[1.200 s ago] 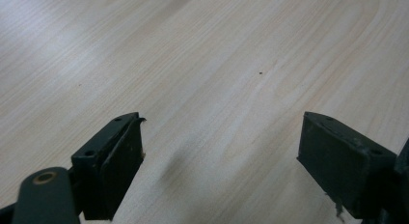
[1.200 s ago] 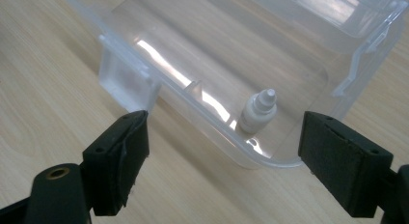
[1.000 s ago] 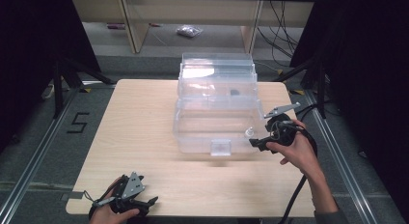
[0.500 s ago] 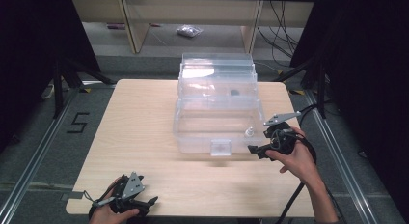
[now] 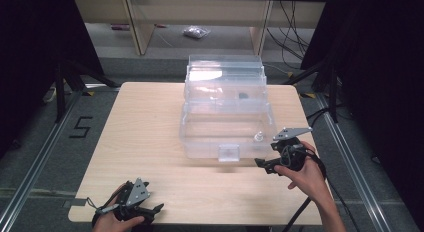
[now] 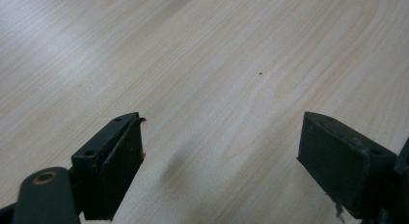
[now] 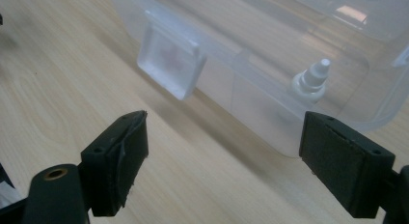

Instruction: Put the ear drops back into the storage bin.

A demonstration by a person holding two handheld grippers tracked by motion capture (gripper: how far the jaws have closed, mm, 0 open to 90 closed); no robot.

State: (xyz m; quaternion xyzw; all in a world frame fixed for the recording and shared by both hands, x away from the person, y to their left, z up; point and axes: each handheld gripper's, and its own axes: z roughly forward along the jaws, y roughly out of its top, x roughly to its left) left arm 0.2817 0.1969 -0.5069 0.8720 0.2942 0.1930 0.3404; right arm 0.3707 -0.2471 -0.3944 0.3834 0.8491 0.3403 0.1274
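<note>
Sitting mid-table, the clear plastic box (image 5: 227, 124) has its front latch tab (image 5: 229, 152) facing the person, with a small white bottle (image 5: 259, 137) inside near the box's front right corner. The right gripper (image 5: 263, 164) is just off that corner, jaws wide apart and empty, aimed at the latch, so it's clearly the nearer one. The left gripper (image 5: 150, 212), also spread open, rests well away from the box at the table (image 5: 145, 122) edge.

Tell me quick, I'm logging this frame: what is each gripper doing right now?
Left gripper: open, holding nothing, over bare table.
Right gripper: open, holding nothing, facing the clear plastic box with its front latch.
</note>
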